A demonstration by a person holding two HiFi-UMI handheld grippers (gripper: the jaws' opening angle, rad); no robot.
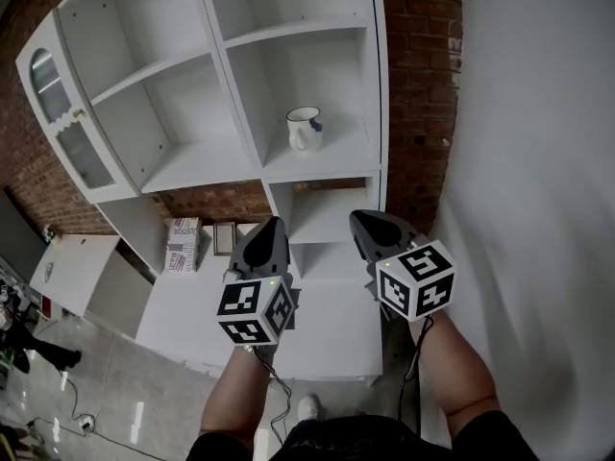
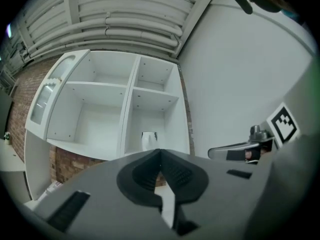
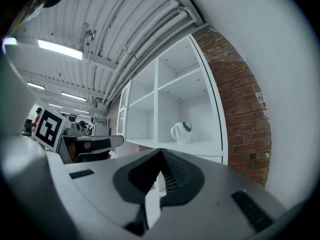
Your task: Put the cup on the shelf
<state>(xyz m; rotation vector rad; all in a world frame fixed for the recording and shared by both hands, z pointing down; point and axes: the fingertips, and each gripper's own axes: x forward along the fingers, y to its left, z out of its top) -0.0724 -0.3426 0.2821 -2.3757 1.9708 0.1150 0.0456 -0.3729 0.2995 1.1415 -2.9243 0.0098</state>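
A white cup (image 1: 305, 128) with a blue mark and a handle stands upright on a shelf of the white shelving unit (image 1: 317, 164), in its right column. It also shows in the left gripper view as the cup (image 2: 149, 140) and in the right gripper view as the cup (image 3: 182, 132). My left gripper (image 1: 272, 225) is shut with nothing in it, held well below and in front of the cup. My right gripper (image 1: 363, 221) is beside it, also shut and empty. In both gripper views the jaws meet at their tips, left gripper (image 2: 160, 151) and right gripper (image 3: 161, 150).
A white counter (image 1: 317, 329) lies under the grippers, with a printed box (image 1: 182, 243) and a small flat item (image 1: 224, 237) at its back left. A brick wall (image 1: 420, 84) and a white wall (image 1: 538, 161) stand to the right. A glass-door cabinet (image 1: 58, 113) is at the left.
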